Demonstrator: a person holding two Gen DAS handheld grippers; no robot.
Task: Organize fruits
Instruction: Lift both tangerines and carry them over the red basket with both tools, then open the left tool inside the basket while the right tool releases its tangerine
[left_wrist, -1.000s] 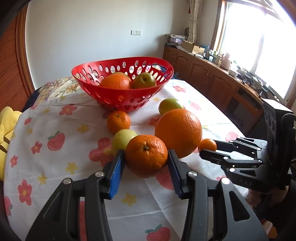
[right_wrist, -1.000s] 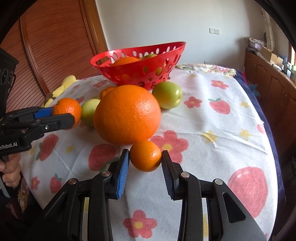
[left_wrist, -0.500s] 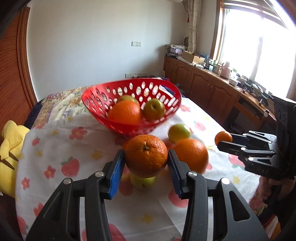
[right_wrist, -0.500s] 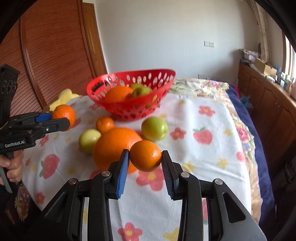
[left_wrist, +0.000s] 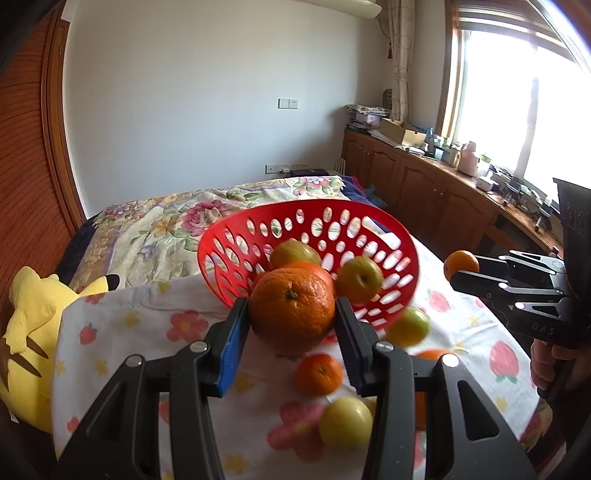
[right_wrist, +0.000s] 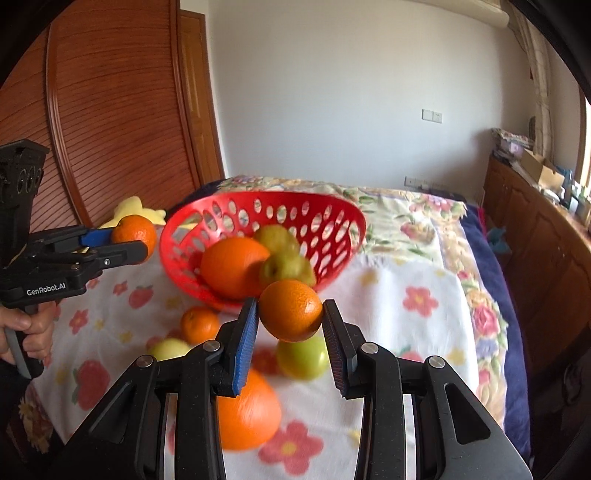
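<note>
From the left wrist, the left gripper (left_wrist: 291, 321) is clamping an orange (left_wrist: 292, 308) in front of the red basket (left_wrist: 236, 243), above the flowered cloth (left_wrist: 122, 317).

From the right wrist, the right gripper (right_wrist: 290, 325) is gripping a small orange (right_wrist: 291, 309) near the basket's (right_wrist: 343, 221) rim.

A bed (right_wrist: 484, 266) under a white fruit-print cloth (right_wrist: 413, 295) carried a red basket (right_wrist: 332, 236) toward its far end. On the cloth nearer the front lay a large orange (right_wrist: 251, 413), a small orange (right_wrist: 199, 325) and two green fruits (right_wrist: 303, 358). A yellow plush toy (left_wrist: 33, 325) sat at the left edge.
</note>
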